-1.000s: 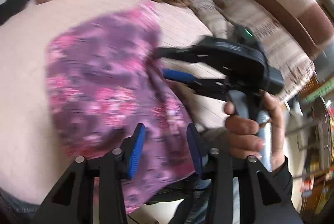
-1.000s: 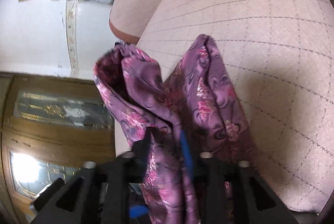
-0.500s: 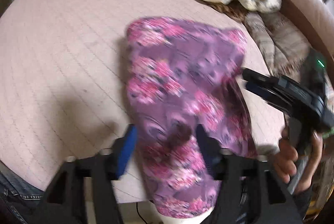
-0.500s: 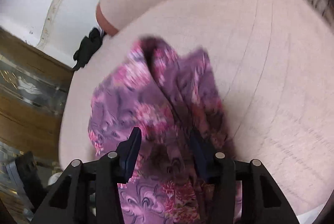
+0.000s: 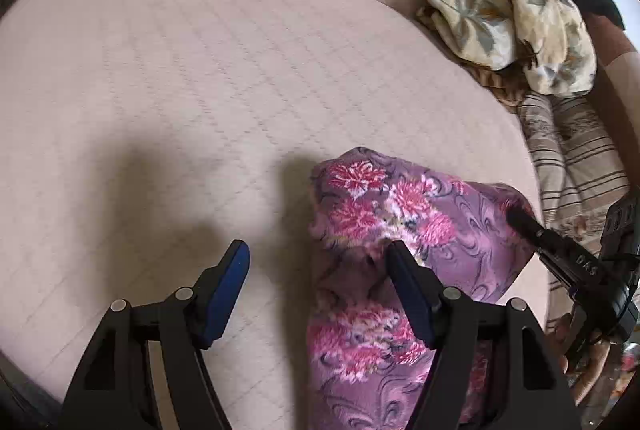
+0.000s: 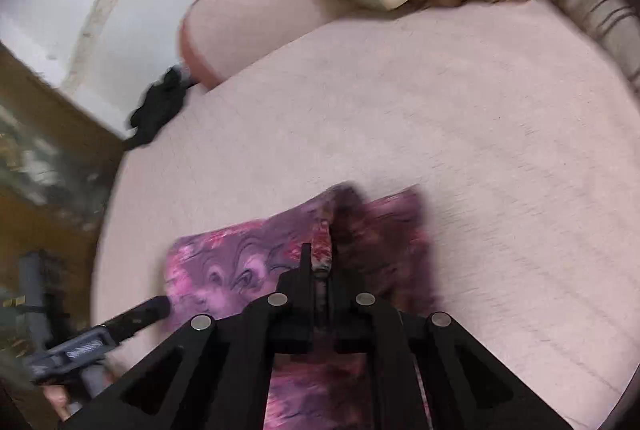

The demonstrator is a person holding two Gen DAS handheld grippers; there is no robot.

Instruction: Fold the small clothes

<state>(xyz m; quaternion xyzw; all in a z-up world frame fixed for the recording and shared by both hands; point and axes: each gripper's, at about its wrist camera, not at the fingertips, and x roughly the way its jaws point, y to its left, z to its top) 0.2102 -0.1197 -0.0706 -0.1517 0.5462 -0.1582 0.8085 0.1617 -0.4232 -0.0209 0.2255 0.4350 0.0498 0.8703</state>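
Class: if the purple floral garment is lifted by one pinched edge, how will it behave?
The garment will probably droop limply: it bunches into soft folds. Likely light, since the right gripper holds it by a thin pinch.

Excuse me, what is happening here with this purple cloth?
A person is folding a small purple floral garment on a pink quilted cushion, with a two-finger tool in each hand. The right tool has just closed and now pinches a fold of the garment. The left tool has just opened; its jaws stand apart, with one finger over the garment's edge and nothing gripped. Other clothes, a cream floral cloth among them, lie at the cushion's far edge.
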